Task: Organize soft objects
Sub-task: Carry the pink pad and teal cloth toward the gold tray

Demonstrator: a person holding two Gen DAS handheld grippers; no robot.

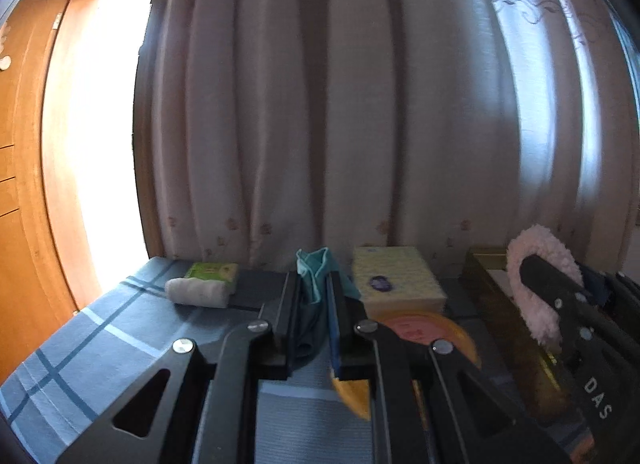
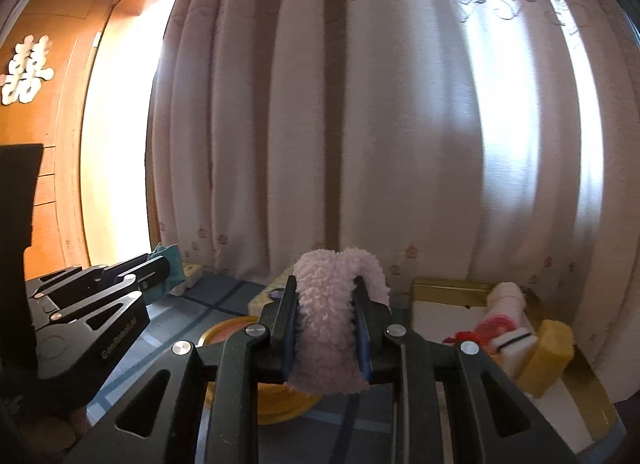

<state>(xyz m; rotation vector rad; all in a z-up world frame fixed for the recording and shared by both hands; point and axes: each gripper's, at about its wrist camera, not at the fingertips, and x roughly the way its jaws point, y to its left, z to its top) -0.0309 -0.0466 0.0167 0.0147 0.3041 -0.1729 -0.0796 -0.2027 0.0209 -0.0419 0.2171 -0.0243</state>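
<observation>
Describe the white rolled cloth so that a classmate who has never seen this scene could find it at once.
Start at the long pleated curtain and drop to the blue plaid tabletop below it. Near the table's far left corner lies the white rolled cloth, resting against a green packet. It is the only white roll there; the teal cloth nearby is gripper-held.

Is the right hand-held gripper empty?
No, the right hand-held gripper is clamped on a fluffy pink cloth that bulges above its fingers.

yellow dish (image 1: 460, 338) blurred, gold box (image 2: 600, 396) cut off
</observation>
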